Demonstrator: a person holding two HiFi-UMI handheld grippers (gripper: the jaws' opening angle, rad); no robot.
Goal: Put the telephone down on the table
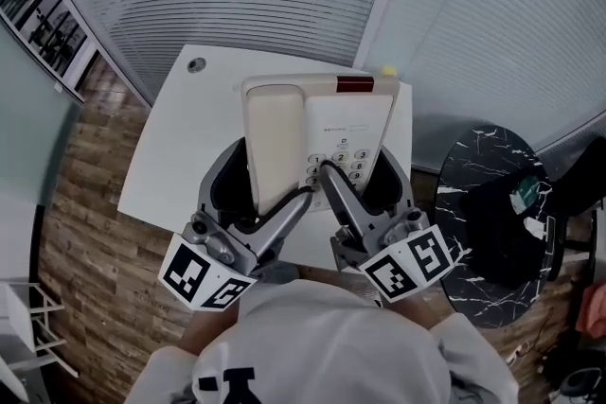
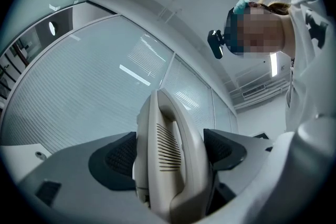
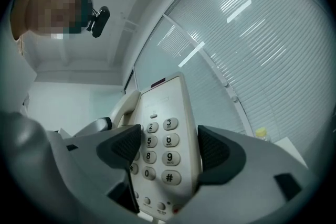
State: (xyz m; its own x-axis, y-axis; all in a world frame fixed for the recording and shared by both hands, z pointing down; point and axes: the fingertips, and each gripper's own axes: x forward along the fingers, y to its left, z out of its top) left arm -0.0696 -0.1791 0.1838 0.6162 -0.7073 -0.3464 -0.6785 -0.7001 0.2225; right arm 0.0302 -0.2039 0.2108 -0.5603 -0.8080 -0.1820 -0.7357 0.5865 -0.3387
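Observation:
A cream push-button telephone [image 1: 327, 123] with its handset [image 1: 275, 142] in the cradle is held up over the white table [image 1: 180, 147], its face turned toward me. My left gripper [image 1: 270, 189] is shut on the handset side, and its pads [image 2: 118, 157] press the handset [image 2: 168, 149] from both sides. My right gripper [image 1: 360, 180] is shut on the keypad side, with the number keys [image 3: 160, 141] between its pads [image 3: 215, 149]. Both grippers point upward. The telephone's underside is hidden.
A small yellow object [image 1: 388, 70] sits at the table's far edge, and a round grommet [image 1: 196, 64] at its far left corner. A black marble side table [image 1: 473, 194] with dark items stands to the right. Glass walls with blinds rise behind, over a wood floor [image 1: 95, 232].

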